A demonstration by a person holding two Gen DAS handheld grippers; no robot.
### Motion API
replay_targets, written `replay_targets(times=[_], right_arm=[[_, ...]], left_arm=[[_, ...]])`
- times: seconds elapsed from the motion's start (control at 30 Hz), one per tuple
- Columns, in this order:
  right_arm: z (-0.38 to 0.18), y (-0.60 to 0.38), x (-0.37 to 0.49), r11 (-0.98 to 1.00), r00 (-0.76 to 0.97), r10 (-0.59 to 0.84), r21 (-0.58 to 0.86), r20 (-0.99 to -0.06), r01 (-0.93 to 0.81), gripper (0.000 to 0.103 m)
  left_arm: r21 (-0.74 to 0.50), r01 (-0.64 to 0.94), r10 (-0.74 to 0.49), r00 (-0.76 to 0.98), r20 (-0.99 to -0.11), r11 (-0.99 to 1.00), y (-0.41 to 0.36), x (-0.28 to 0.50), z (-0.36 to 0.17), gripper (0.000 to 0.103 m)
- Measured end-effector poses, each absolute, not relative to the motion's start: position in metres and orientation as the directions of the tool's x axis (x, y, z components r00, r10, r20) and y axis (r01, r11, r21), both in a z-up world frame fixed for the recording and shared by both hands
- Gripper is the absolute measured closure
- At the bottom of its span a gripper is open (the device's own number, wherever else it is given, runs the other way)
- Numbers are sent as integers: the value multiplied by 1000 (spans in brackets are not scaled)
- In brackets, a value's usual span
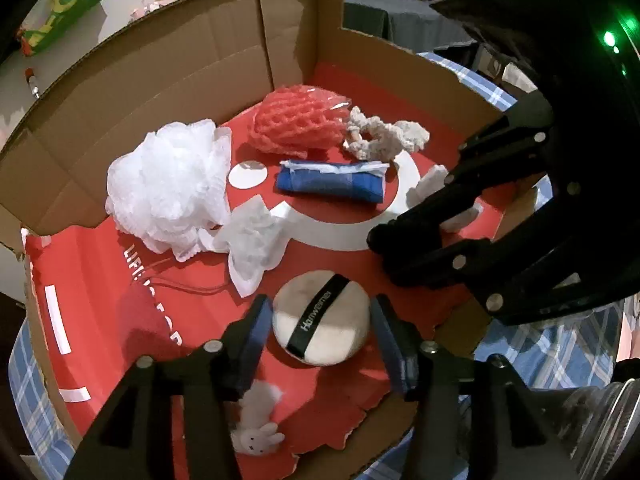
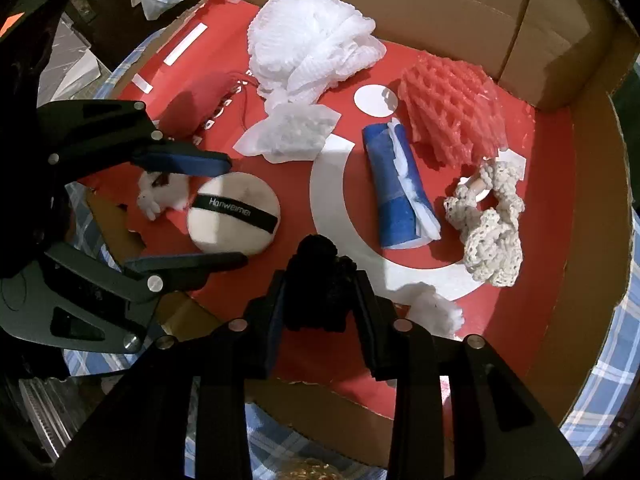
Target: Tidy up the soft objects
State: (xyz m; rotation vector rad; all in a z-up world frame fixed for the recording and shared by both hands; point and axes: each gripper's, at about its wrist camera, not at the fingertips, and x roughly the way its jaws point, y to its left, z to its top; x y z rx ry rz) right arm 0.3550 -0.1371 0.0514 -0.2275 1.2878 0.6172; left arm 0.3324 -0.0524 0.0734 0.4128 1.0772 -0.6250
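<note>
Open cardboard box (image 1: 168, 80) with a red printed floor, on a blue plaid cloth (image 2: 600, 400).

Lower centre, left view: left tongs (image 1: 320, 320) open, straddling the round powder puff (image 1: 320, 318), pads clear.

Right tongs (image 2: 320, 292) grip a black fuzzy lump (image 2: 320, 276).

Behind: white mesh sponge (image 1: 168, 184), blue roll (image 1: 332, 180).

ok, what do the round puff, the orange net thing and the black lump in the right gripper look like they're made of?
Round puff: looks like matte cream velour or plush, with a smooth black ribbon band printed in white.
Orange net: likely foam mesh sleeve; thick, soft-edged lattice strands, slightly glossy.
Black lump in the right gripper: seems fuzzy, knitted or pile fabric, but too dark to be sure.
</note>
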Motion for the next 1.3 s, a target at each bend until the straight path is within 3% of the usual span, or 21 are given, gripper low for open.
replay_targets(times=[0.07,0.17,0.37,0.53,0.6,0.97,1.3], right_arm=[[52,-139,356,821,151,304,178,-941,-543,71],[55,-142,357,821,163,305,173,-938,-544,41],[70,-150,360,839,227,291,134,-929,-528,41],[91,-162,352,873,283,287,128,-915,-471,36],[99,-166,344,888,311,281,123,-908,-443,29],[100,-187,309,956,377,223,126,-899,-264,26],[87,-185,297,969,391,190,108,-900,-223,26]], left_arm=[[13,649,-267,330,-905,760,-54,333,73,47],[15,642,-266,340,-902,767,-55,335,71,40],[26,603,-256,376,-891,797,-44,333,84,30],[17,515,-241,429,-870,857,-29,328,104,9],[6,469,-229,443,-867,883,-22,324,111,8],[-44,253,-160,461,-873,966,2,290,117,4],[-56,146,-120,480,-869,988,11,274,105,3]])
